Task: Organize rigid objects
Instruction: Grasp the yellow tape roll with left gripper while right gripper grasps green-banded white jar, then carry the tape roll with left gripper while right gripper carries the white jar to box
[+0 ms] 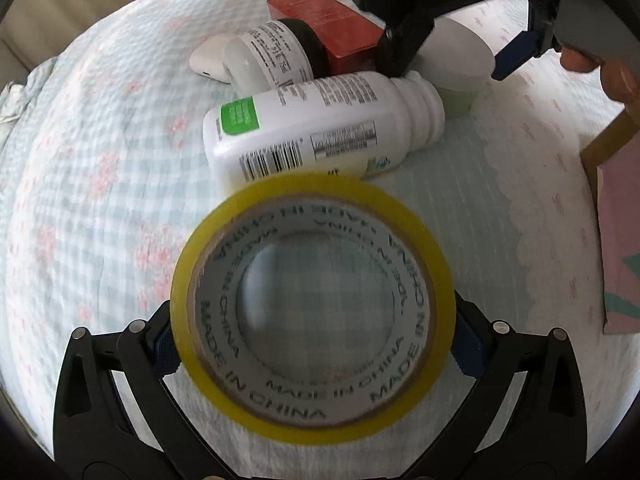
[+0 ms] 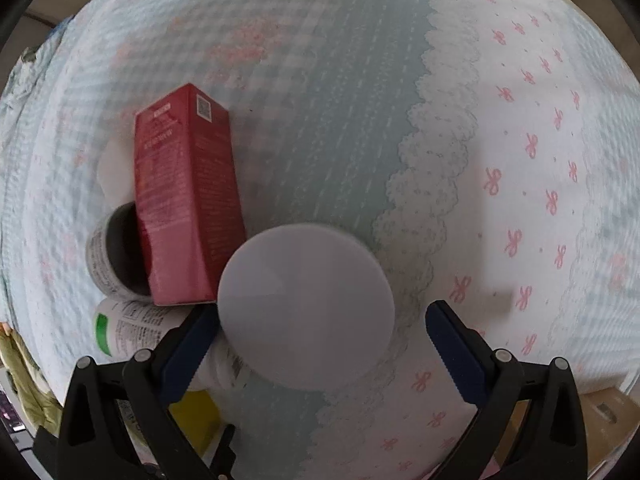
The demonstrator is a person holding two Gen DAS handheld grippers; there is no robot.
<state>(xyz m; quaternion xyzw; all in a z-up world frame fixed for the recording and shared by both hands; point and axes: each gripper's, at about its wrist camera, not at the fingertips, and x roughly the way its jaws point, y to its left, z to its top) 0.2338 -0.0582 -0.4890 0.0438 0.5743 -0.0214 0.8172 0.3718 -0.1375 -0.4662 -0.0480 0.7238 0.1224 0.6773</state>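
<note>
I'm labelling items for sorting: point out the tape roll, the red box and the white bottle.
tape roll (image 1: 200, 240), left wrist view, yellow outer band.
red box (image 2: 188, 200), right wrist view, long printed face.
white bottle (image 1: 304, 128), left wrist view, labelled side.

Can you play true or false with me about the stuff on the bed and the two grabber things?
1. The left gripper is clamped on the yellow tape roll. True.
2. The red box is standing upright. False: it lies flat on the bedsheet.
3. The right gripper is open around the round white-lidded jar. True: one finger is clear of the jar.
4. The white bottle with the green label stands on its base. False: it lies on its side.
5. The tape roll is blue. False: it is yellow.
</note>
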